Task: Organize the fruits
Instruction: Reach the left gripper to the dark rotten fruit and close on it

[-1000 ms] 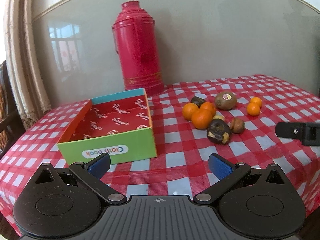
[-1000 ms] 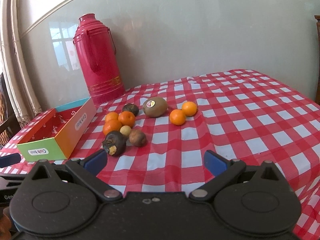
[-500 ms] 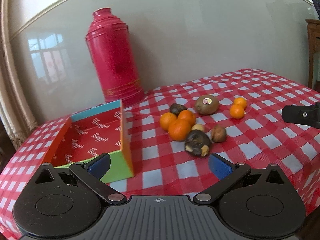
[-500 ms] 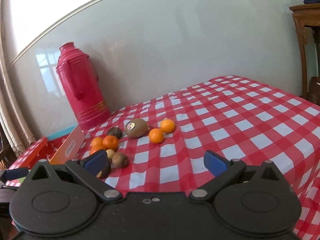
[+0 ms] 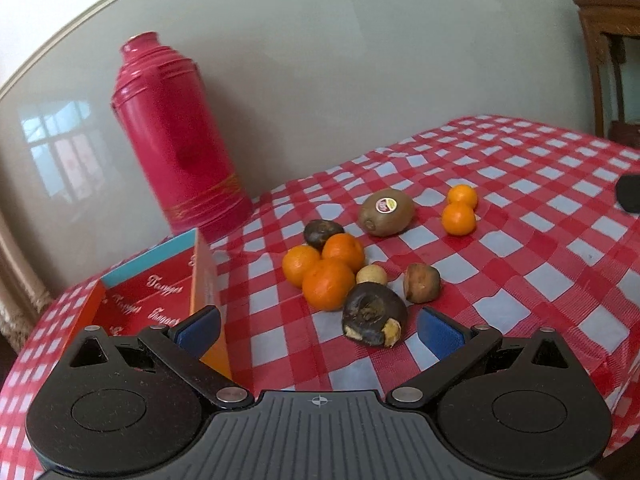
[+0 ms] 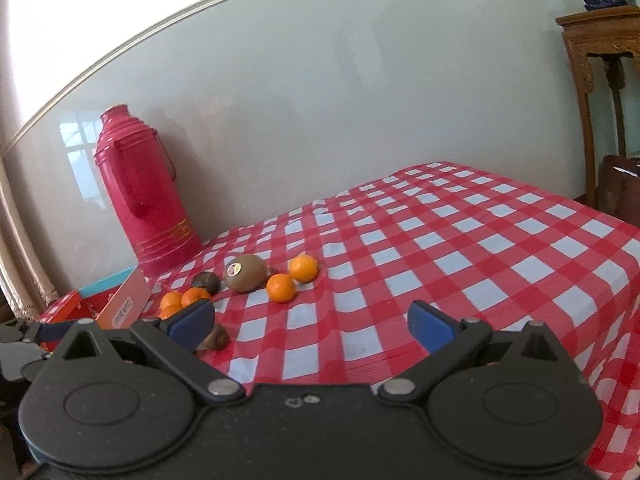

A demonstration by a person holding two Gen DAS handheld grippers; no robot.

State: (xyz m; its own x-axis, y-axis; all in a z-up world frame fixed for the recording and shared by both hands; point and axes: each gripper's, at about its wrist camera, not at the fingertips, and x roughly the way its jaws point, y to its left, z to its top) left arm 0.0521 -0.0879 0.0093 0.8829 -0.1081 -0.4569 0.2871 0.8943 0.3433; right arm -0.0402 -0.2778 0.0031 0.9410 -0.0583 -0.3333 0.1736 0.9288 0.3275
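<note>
So far nothing is sorted: the box (image 5: 132, 300), left of the flask (image 5: 176, 152) on the checked counter (image 5: 520, 240), holds no fruit that shows. Right of the flask lie the kiwi (image 5: 386, 212), three oranges (image 5: 326, 268) bunched together, two more oranges (image 5: 460, 210) beyond the kiwi, and several small dark fruits (image 5: 374, 320). Every piece is left to move. The left gripper (image 5: 320, 330) and right gripper (image 6: 312, 326) both hover with jaws wide, holding nothing.
</note>
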